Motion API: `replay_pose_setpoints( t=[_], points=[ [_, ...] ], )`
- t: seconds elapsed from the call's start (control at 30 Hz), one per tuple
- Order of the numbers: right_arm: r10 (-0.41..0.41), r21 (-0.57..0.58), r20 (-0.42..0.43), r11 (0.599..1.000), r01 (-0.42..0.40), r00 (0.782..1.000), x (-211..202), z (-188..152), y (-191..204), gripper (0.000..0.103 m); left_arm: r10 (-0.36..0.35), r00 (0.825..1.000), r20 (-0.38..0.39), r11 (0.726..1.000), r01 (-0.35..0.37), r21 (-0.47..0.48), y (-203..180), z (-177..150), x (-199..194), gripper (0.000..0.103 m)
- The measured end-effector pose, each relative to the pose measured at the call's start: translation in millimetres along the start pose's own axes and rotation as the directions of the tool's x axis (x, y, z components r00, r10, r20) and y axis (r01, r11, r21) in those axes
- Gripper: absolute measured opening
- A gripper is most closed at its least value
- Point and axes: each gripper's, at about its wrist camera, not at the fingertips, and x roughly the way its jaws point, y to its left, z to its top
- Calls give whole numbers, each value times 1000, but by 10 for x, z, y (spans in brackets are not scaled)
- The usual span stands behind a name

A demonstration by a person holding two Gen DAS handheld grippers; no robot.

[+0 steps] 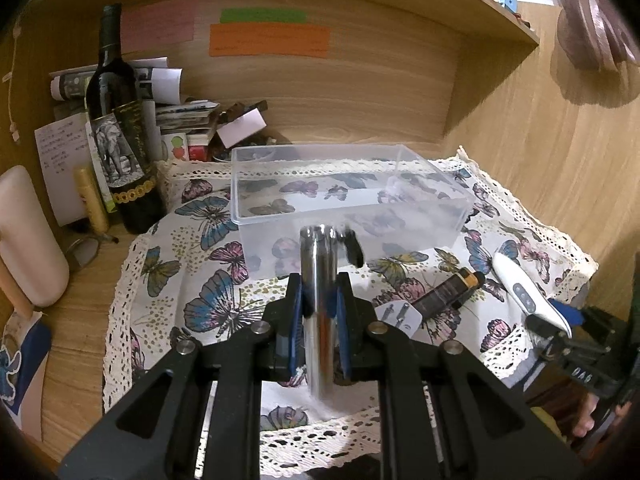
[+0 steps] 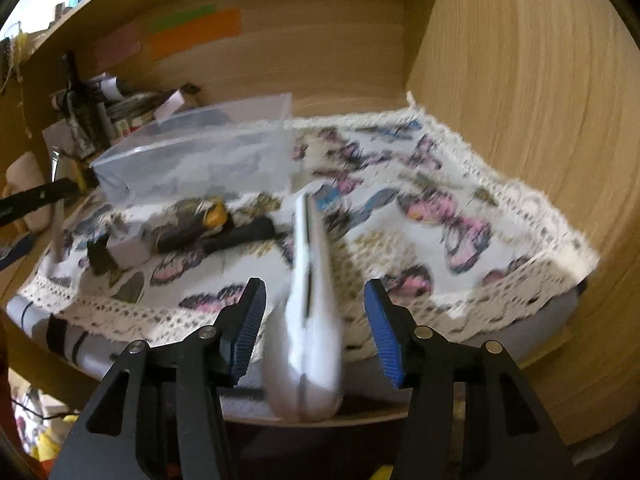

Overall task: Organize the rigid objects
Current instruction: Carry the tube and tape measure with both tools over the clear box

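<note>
— While the left gripper (image 1: 320, 304) clamps its blue pads on that shiny metal cylinder (image 1: 318, 300), where's it pointing?
— At the clear plastic box (image 1: 348, 192) on the butterfly cloth (image 1: 192, 272).
— And the right gripper (image 2: 314, 320)?
— Jaws spread wide, the white handheld device (image 2: 310, 300) lying between them, touching neither; battery (image 2: 212, 212) beyond.

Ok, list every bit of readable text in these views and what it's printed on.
None reads for certain.
wine bottle label: gold script, too small.
handwritten note: too faint.
orange paper strip: writing too faint.
right gripper body, white characters: too blurred.
Right wrist view: motion-blurred throughout.
</note>
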Motion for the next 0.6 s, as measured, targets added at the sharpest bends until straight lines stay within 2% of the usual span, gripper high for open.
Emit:
replay_pose_setpoints(
  t=[0.07, 0.13, 0.17, 0.33, 0.6],
  points=[
    [8, -6, -25, 1000, -8, 1000, 61, -54, 35, 48, 0, 1000, 0, 1000, 0, 4, -19, -10, -3, 15],
    [4, -6, -24, 1000, -4, 1000, 81, -92, 46, 42, -1, 1000, -1, 1000, 1, 10, -33, -16, -1, 15],
    [-6, -5, -16, 1000, 6, 1000, 74, -95, 40, 35, 0, 1000, -1, 1000, 0, 12, -40, -18, -1, 15],
    [-5, 14, 5, 1000, 4, 1000, 2, -44, 7, 34, 0, 1000, -1, 1000, 0, 17, -50, -12, 17, 15],
    [25, -2, 119, 1000, -25, 993, -176, 321, 40, 34, -14, 1000, 5, 1000, 14, -8, 30, 58, 20, 15]
  ],
)
